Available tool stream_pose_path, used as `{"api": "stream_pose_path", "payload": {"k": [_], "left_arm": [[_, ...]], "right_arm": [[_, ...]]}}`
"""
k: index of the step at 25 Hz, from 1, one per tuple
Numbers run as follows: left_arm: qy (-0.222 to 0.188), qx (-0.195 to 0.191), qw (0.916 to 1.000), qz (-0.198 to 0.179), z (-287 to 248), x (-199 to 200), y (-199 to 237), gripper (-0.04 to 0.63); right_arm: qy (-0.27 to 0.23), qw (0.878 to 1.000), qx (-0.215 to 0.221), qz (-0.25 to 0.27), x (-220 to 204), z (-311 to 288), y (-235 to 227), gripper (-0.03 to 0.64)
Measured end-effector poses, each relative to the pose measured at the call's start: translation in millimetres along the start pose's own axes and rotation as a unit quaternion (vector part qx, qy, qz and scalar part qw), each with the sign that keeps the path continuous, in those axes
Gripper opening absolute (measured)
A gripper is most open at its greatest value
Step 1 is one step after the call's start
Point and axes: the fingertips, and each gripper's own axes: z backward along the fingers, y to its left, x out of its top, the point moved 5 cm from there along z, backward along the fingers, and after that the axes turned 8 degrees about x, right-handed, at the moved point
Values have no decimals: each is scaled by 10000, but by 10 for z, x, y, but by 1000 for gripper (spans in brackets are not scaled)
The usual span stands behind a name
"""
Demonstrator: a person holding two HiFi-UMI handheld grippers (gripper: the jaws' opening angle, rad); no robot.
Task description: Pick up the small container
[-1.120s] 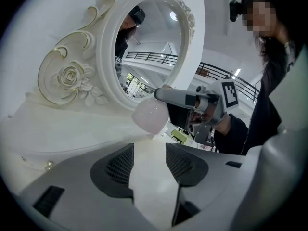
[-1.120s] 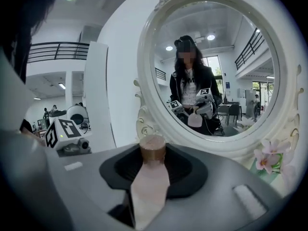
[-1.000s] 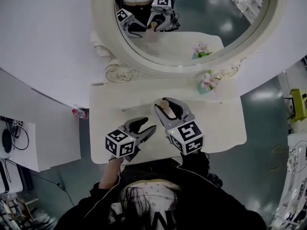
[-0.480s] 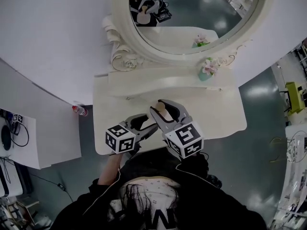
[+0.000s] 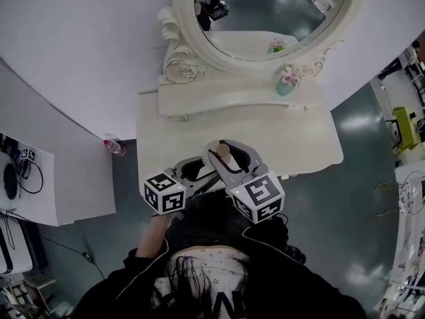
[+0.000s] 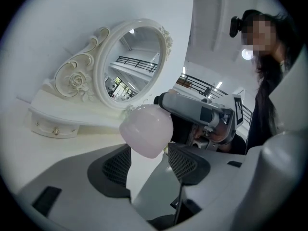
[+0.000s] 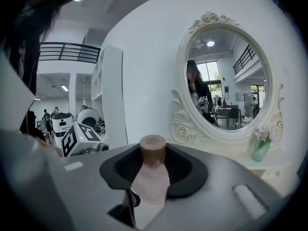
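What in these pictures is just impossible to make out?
Head view: the right tongs cover most of the small bottle; only its top shows.
Left gripper view: the bottle's rounded body hides its own cap.
Right gripper view: the bottle's base is hidden behind the tongs.
Head view: the red-topped thing at the left is too small to name.

- small container: pale pink body, brown cap.
- right gripper: grey shell, black pads, and black-and-white square markers on its cube.
- left gripper: grey, with black mesh-patterned pads.
- dressing table: cream.
- mirror frame: cream, with carved scrolls and a rose.
- vase: pale green, holding pink flowers.
- floor: dark grey-green.
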Motion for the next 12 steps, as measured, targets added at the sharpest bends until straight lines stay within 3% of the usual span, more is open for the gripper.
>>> {"api": "stream_pose_path", "payload": {"k": [12], "left_arm": [[80,-208,9997,-72,424,-394,-348,222]], "right_arm": [[80,9997,-215,1,-157,295,628,146]]}}
